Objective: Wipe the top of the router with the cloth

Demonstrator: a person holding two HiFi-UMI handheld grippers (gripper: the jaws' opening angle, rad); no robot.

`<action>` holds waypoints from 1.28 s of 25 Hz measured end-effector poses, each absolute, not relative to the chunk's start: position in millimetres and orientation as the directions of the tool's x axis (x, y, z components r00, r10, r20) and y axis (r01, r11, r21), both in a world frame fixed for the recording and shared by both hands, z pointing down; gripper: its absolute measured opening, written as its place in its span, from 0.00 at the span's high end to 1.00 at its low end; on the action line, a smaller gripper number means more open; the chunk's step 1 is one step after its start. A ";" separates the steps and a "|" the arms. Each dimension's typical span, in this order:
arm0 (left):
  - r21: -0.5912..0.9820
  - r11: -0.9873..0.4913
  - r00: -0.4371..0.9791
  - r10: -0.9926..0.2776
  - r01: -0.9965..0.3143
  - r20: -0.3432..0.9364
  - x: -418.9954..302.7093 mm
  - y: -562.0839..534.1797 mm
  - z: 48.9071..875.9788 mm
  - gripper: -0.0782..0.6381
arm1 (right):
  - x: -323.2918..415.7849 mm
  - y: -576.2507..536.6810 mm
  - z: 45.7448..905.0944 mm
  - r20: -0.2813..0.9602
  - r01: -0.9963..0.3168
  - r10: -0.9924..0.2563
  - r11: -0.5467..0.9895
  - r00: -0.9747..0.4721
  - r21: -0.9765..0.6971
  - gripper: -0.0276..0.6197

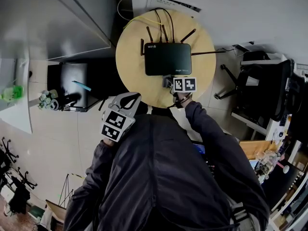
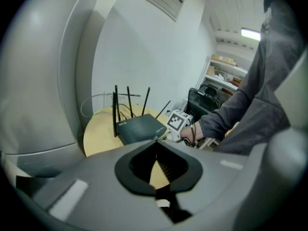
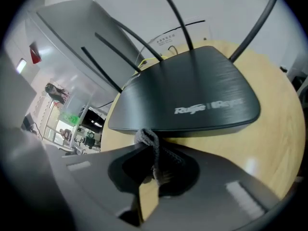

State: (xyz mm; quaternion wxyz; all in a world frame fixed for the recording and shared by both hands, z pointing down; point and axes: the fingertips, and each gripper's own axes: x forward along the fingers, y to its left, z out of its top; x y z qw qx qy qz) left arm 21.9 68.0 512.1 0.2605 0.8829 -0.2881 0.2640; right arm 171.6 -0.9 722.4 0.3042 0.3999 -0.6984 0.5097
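Pinching the grey cloth (image 3: 153, 150) between its jaws, the right gripper (image 3: 144, 139) is at the near edge of the round table (image 1: 132, 76), just at the near side of the router (image 1: 167, 58). The left gripper (image 1: 127, 100), closed on nothing, hangs by the table's near-left edge.

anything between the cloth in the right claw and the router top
Nothing visible. The cloth, pinched in the right claw, is at the router's near edge; the top is bare and the antennas stand at the far side.
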 end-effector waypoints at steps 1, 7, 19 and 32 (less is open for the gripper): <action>0.308 -0.700 0.696 -0.369 -0.644 0.616 23.1 67.7 512.4 0.89 | 182.4 -1.7 723.0 0.837 -0.875 -0.255 0.147 -0.484 -0.461 0.92; 0.306 -0.711 0.701 -0.359 -0.633 0.616 28.9 66.2 512.1 0.89 | 249.1 -5.3 723.4 0.865 -0.912 -0.289 0.093 -0.409 -0.400 0.92; 0.289 -0.720 0.699 -0.365 -0.631 0.615 35.8 60.9 509.4 0.89 | 272.7 1.9 698.8 0.861 -0.915 -0.320 0.226 -0.394 -0.335 0.92; 0.310 -0.753 0.757 -0.358 -0.580 0.546 56.9 33.4 486.6 0.89 | 139.4 21.2 497.0 0.623 -0.589 -0.349 0.775 -0.700 -0.227 0.92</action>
